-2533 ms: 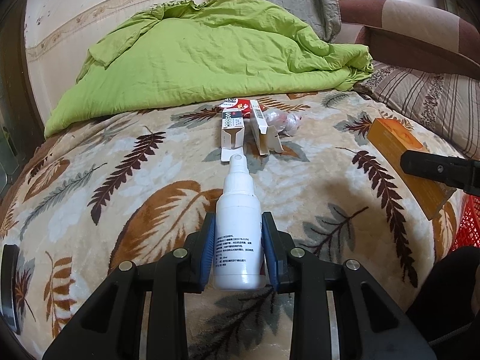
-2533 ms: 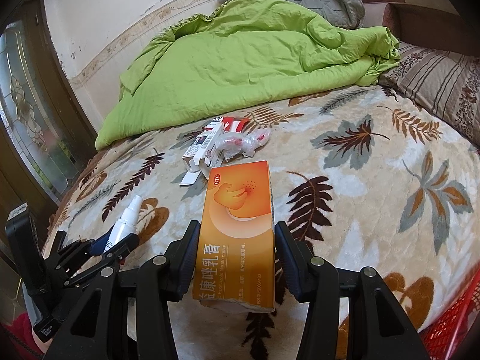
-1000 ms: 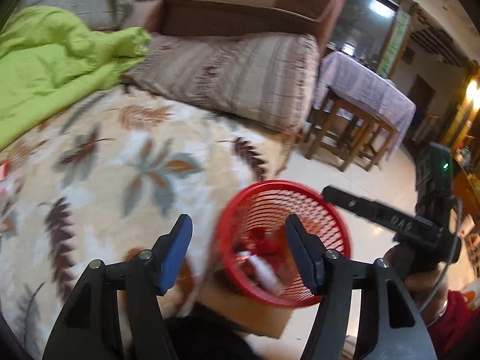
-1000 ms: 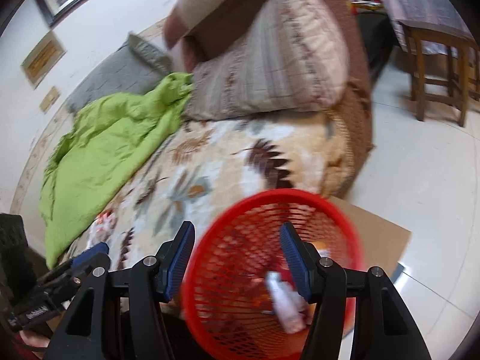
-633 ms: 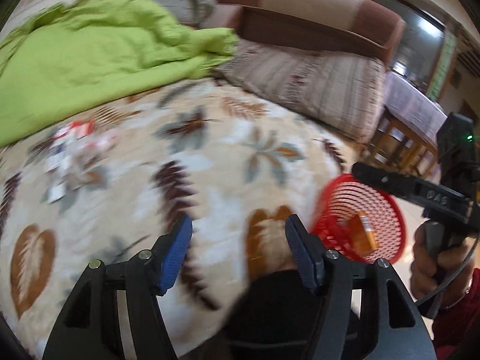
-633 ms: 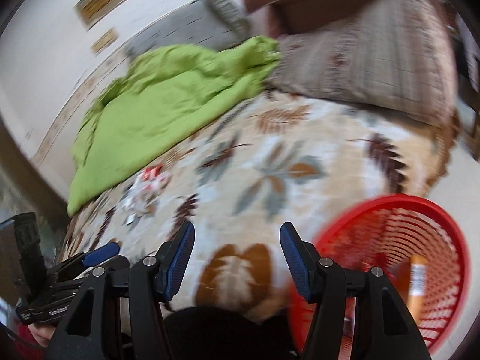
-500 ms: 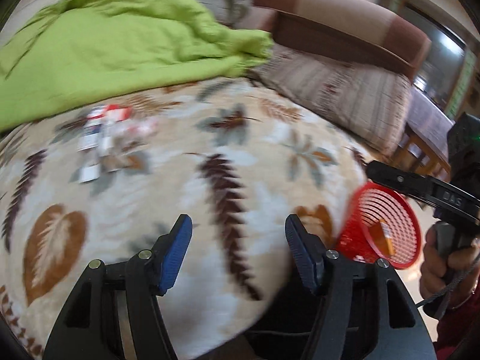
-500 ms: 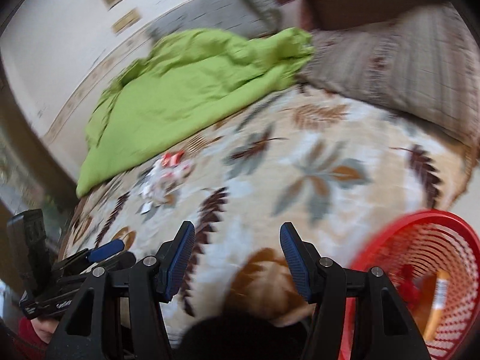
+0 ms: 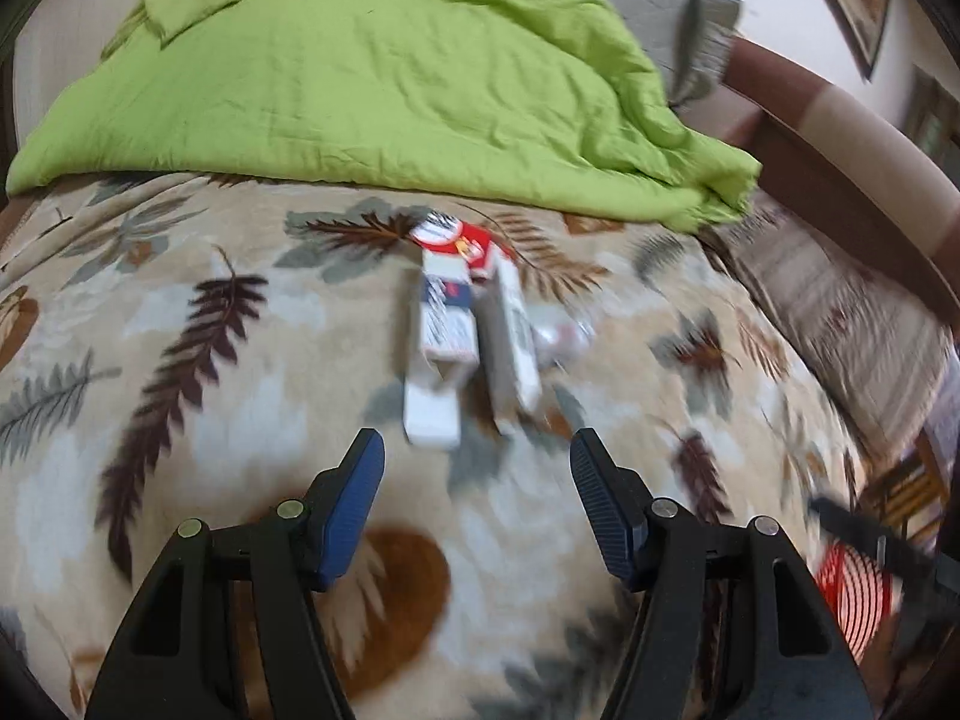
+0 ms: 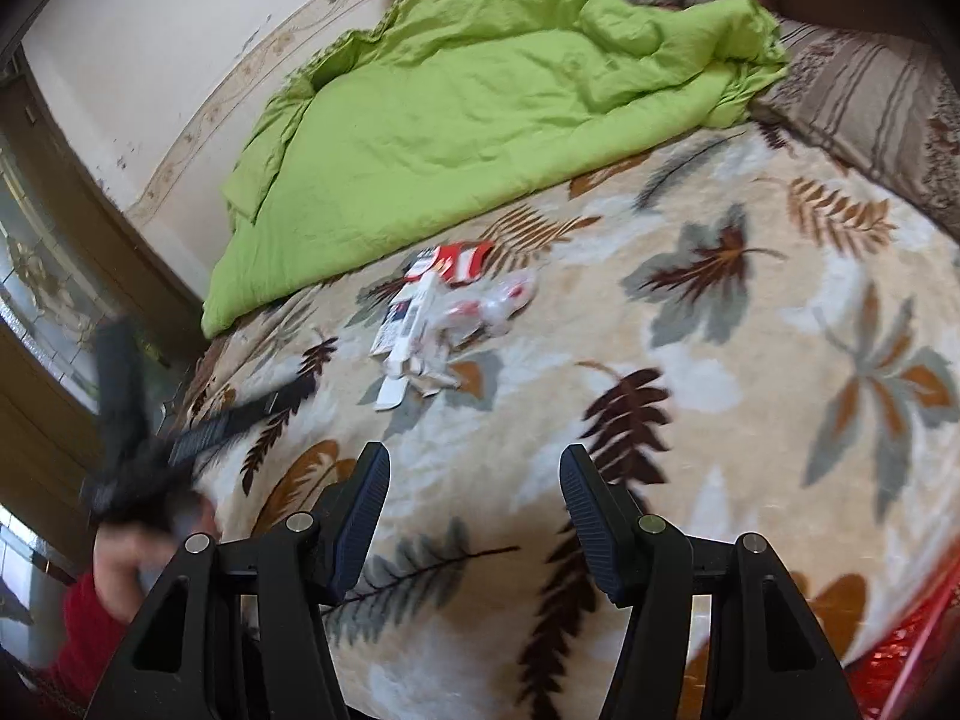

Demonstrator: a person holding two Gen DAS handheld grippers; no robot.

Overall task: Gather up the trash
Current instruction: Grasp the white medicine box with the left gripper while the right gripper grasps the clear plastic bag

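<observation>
A small heap of trash lies on the leaf-patterned blanket: two white cartons, a red-and-white wrapper behind them and a crumpled clear wrapper to their right. My left gripper is open and empty just short of the cartons. My right gripper is open and empty too, farther back from the heap. The red mesh basket shows at the lower right edge of both views. The left gripper's body appears blurred at the left of the right wrist view.
A crumpled green quilt covers the far half of the bed. Striped pillows and a brown headboard lie to the right. A hand in a red sleeve is at the lower left. A wall and door frame stand at the left.
Both grippers let the spray bottle and orange box go into the red basket, then swung back left over the bed. The left one now faces the carton heap closely.
</observation>
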